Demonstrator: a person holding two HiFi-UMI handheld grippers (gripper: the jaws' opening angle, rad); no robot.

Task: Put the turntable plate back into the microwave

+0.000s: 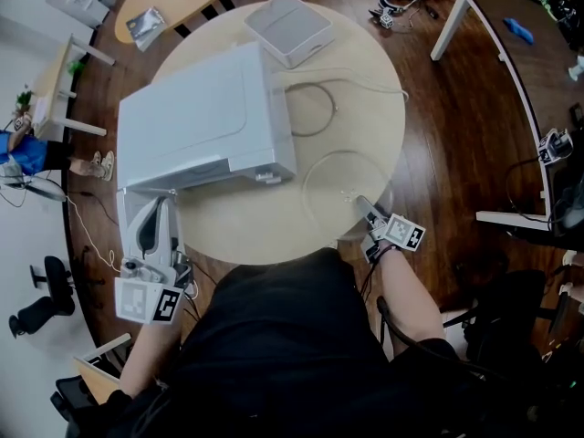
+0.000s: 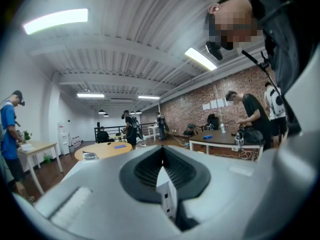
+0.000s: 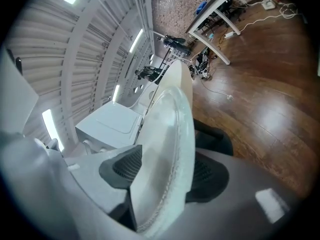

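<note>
Head view: a white microwave (image 1: 196, 121) sits on the left of a round bench (image 1: 274, 231). The clear glass turntable plate (image 1: 345, 182) lies outside it, on the bench's near right side. The right gripper (image 1: 365, 210) meets the plate's near rim. The left gripper (image 1: 153, 254) is at the open microwave door (image 1: 146, 222).

Left gripper view: the left gripper (image 2: 162, 156) is pinched onto the door's thin white end edge (image 2: 167, 194).

Right gripper view: the right gripper (image 3: 167, 171) is clamped on the plate (image 3: 170, 134), seen edge-on, with a dark pad against each face. The microwave (image 3: 112, 121) is beyond.
</note>
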